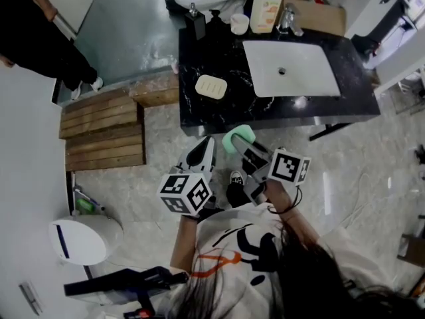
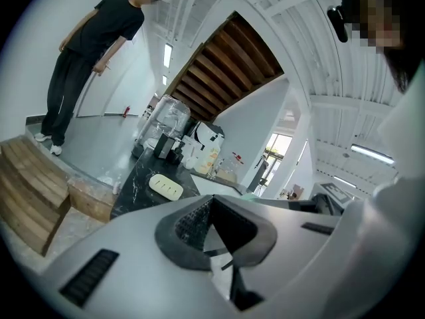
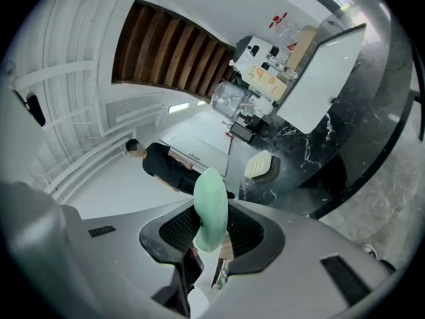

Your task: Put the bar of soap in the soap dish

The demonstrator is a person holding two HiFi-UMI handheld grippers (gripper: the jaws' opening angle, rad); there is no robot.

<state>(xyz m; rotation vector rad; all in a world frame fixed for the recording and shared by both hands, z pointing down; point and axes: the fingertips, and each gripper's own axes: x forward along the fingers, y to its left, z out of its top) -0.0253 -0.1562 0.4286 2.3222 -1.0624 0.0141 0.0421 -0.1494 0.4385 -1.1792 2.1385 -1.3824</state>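
Note:
The cream soap dish (image 1: 211,86) lies on the black marble counter (image 1: 219,115), left of the white sink (image 1: 290,68). My right gripper (image 1: 242,143) is shut on the pale green bar of soap (image 1: 238,135), held in the air just short of the counter's front edge. In the right gripper view the soap (image 3: 211,208) stands on edge between the pads, with the dish (image 3: 259,165) well beyond it. My left gripper (image 1: 206,143) hovers beside the right one, its jaws together and empty. From the left gripper view the dish (image 2: 165,187) is ahead on the counter.
A lotion bottle (image 1: 265,8), a black dispenser (image 1: 194,22), a cup (image 1: 239,23) and the faucet (image 1: 287,18) line the counter's back. Wooden pallets (image 1: 103,128) lie left of the counter. A person in black (image 1: 40,38) stands far left. A white bin (image 1: 83,238) sits near my left side.

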